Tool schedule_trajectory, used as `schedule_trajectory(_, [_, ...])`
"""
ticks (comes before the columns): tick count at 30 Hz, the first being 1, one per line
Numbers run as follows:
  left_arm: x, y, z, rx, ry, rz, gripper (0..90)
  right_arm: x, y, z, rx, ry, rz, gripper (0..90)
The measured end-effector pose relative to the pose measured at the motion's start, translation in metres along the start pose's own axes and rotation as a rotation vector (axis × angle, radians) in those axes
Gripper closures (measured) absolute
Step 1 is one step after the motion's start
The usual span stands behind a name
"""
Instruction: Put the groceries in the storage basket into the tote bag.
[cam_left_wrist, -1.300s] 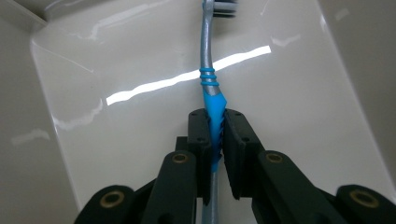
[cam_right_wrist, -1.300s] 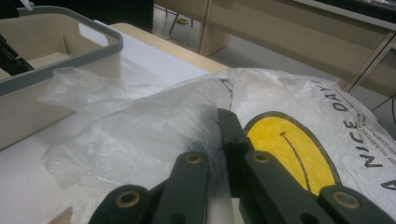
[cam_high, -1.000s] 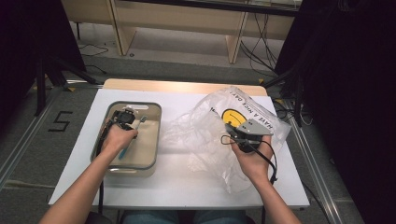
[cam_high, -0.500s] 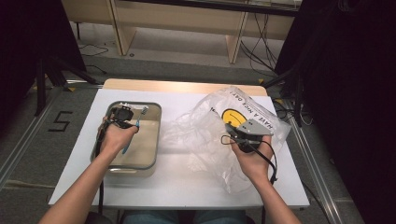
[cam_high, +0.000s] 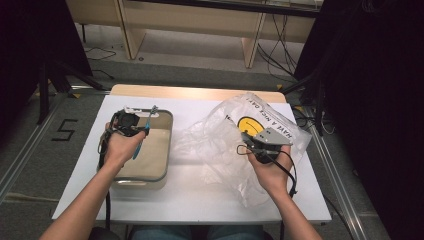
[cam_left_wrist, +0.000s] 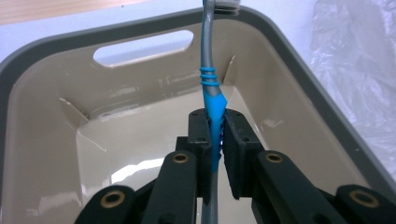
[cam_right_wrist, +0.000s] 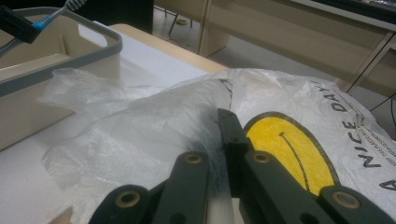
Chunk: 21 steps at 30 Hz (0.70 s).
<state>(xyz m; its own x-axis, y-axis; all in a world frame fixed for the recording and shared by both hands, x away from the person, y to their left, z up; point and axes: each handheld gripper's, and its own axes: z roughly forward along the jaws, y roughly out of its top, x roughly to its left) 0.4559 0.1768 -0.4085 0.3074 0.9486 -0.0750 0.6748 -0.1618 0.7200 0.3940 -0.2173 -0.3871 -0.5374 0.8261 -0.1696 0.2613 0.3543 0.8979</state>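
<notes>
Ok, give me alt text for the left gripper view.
The left gripper, its two black jaws shut on the blue grip of a grey toothbrush, holds it above the inside of a beige bin with a grey rim and a handle cut-out. Crinkled clear plastic bag lies on the white table at right.

- The high view looks forward and down from above the person's side, taking in the whole white bench (cam_high: 200, 200) from afar.
- The left gripper view sits close behind its own fingers (cam_left_wrist: 201, 135), facing into the grey-rimmed tray (cam_left_wrist: 42, 56).
- The right gripper view rides low, facing across the plastic bag (cam_right_wrist: 289, 140).
- All three share the tray (cam_right_wrist: 60, 60) and bag (cam_high: 235, 145).
</notes>
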Motion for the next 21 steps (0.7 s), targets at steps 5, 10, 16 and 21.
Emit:
schedule_trajectory(5, [-0.005,0.002,-0.006,-0.02,-0.012,0.01,81.3,0.0,0.0,0.0,0.001,0.001,0.0,90.0])
schedule_trajectory(10, [-0.008,0.005,-0.01,-0.04,-0.021,0.016,81.3,0.0,0.0,0.0,0.0,0.001,0.001,90.0])
schedule_trajectory(16, [-0.015,0.008,-0.02,-0.083,-0.039,0.022,81.3,0.0,0.0,0.0,0.0,0.002,0.001,90.0])
schedule_trajectory(21, [-0.025,0.012,-0.029,-0.112,-0.063,0.039,81.3,0.0,0.0,0.0,0.0,0.003,0.001,90.0])
